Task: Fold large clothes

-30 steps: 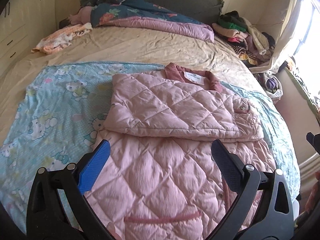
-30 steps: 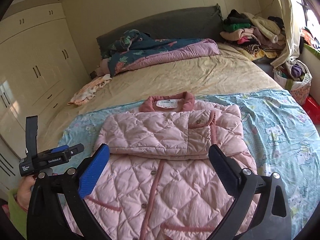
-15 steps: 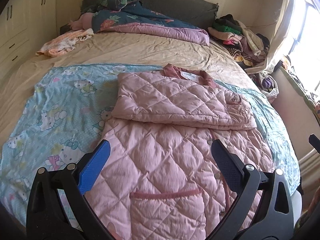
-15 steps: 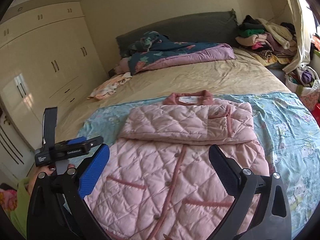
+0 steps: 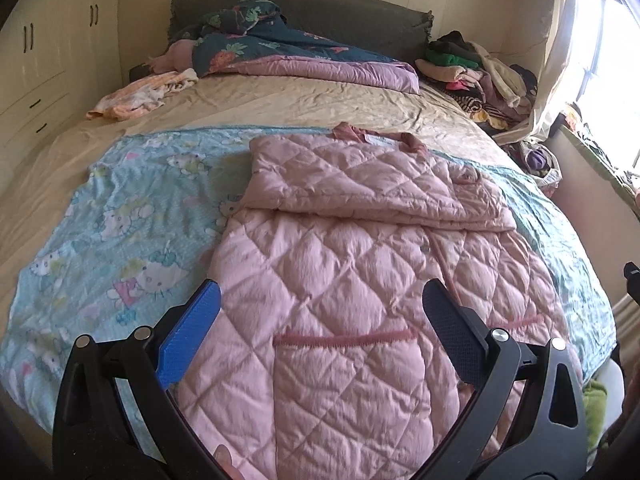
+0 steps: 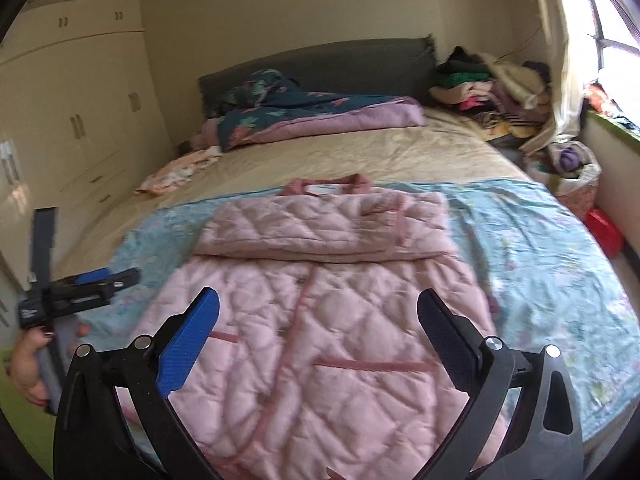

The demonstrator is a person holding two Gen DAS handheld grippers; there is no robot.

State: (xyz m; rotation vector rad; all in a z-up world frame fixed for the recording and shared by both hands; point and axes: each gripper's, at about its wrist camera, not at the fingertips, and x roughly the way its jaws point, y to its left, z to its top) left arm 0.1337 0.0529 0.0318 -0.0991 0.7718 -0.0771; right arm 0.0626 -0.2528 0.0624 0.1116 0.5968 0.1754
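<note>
Jacket [image 5: 340,300]: sleeves folded across chest.
Left gripper [image 5: 320,322]: wide, empty, above hem.
Right gripper [image 6: 318,326]: wide, empty.
Next: pinch both hem corners evenly.

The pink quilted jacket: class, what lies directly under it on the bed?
The pink quilted jacket lies on a light blue cartoon-print blanket, which shows on both sides of it. The blanket rests on a beige sheet. Whatever is beneath the jacket's middle is covered.
</note>
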